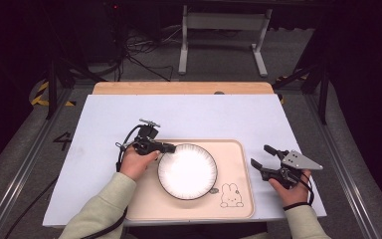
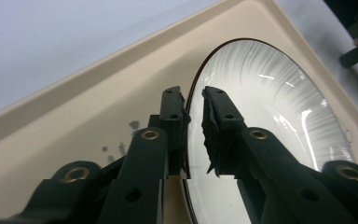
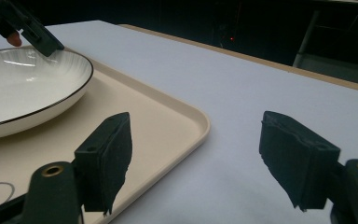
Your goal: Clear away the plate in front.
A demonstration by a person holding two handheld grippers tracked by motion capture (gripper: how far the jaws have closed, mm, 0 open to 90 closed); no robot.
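Gripping: the left claw (image 1: 171, 147) has its 2 jaws nearly together on the left rim of the plate (image 1: 187, 171), 1 jaw outside the rim and 1 inside, as the left gripper view (image 2: 195, 112) shows.
Plate: white with a dark edge line, lying flat on the beige tray (image 1: 238, 164), left of the tray's rabbit drawing (image 1: 231, 195).
Tray: resting on the white bench (image 1: 189, 114), close to the person's side.
Right claw (image 1: 261, 157): jaws spread wide and holding nothing, hovering just past the tray's right edge; the right gripper view (image 3: 196, 154) has the tray corner between its jaws.
Step in hand: likely securing the plate's rim before lifting or moving it.
Next move: probably a steady lift with the left claw, keeping the plate level so it does not slip from a 1-sided pinch; the right claw could close on the opposite rim or steady the tray.
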